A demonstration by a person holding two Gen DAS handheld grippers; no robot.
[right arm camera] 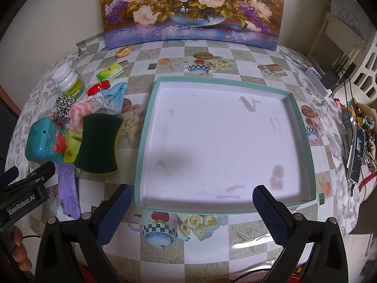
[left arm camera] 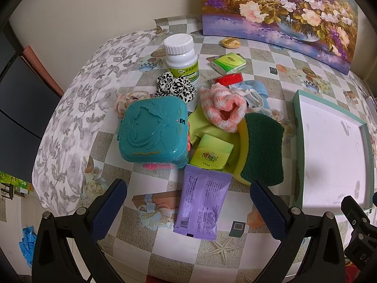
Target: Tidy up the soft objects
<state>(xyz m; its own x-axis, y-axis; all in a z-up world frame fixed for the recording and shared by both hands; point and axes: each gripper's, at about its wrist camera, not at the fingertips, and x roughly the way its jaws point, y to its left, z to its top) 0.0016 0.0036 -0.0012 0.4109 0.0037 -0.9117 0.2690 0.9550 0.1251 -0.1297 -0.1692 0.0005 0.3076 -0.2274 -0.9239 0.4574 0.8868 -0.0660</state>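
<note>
The table [right arm camera: 212, 254] has a shiny cover with squares, starfish, cups and roses on it. On the right lies a big flat tray [right arm camera: 306, 141] with a green rim. On the left is a pile: a green sponge [left arm camera: 261, 151], a teal box [left arm camera: 153, 132], a purple packet [left arm camera: 200, 207], a white bottle [left arm camera: 181, 56], and a pink sock [left arm camera: 221, 110]. A flower painting [right arm camera: 188, 9] stands at the far edge.
</note>
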